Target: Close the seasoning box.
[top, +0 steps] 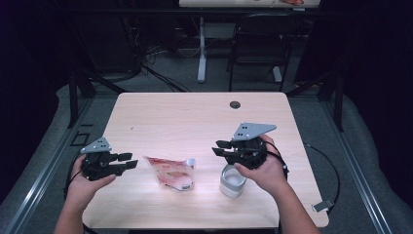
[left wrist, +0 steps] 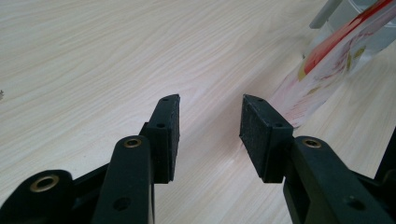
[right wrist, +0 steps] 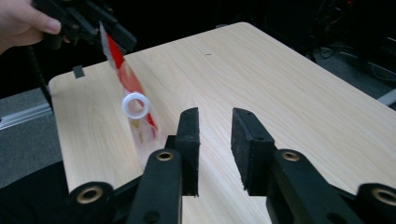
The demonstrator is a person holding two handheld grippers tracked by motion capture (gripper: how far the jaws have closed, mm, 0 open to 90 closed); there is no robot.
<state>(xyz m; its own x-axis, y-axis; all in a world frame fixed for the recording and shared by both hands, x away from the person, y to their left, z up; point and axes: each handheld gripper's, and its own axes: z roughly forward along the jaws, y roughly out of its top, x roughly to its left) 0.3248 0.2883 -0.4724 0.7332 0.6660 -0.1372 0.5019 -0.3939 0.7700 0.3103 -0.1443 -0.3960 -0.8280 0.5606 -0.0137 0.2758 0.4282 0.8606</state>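
Note:
A clear pouch (top: 171, 173) with red and orange print and a white spout cap (top: 191, 161) stands on the wooden table (top: 195, 117), near the front middle. My left gripper (top: 132, 161) hovers just left of it, jaws open and empty, aimed at the pouch's edge (left wrist: 327, 65); in the left gripper view its fingertips (left wrist: 210, 128) frame bare table. My right gripper (top: 215, 148) is to the pouch's right, open with nothing between its jaws (right wrist: 215, 140), facing the pouch (right wrist: 133, 93) and its cap (right wrist: 136, 105). A small round white container (top: 232, 181) sits under the right hand.
A cable hole (top: 235, 104) lies near the table's far edge. Behind the table stand a black chair (top: 263, 44) and a white desk leg (top: 201, 48) with cables on the floor. Gripper cables trail off the table's right side (top: 331, 170).

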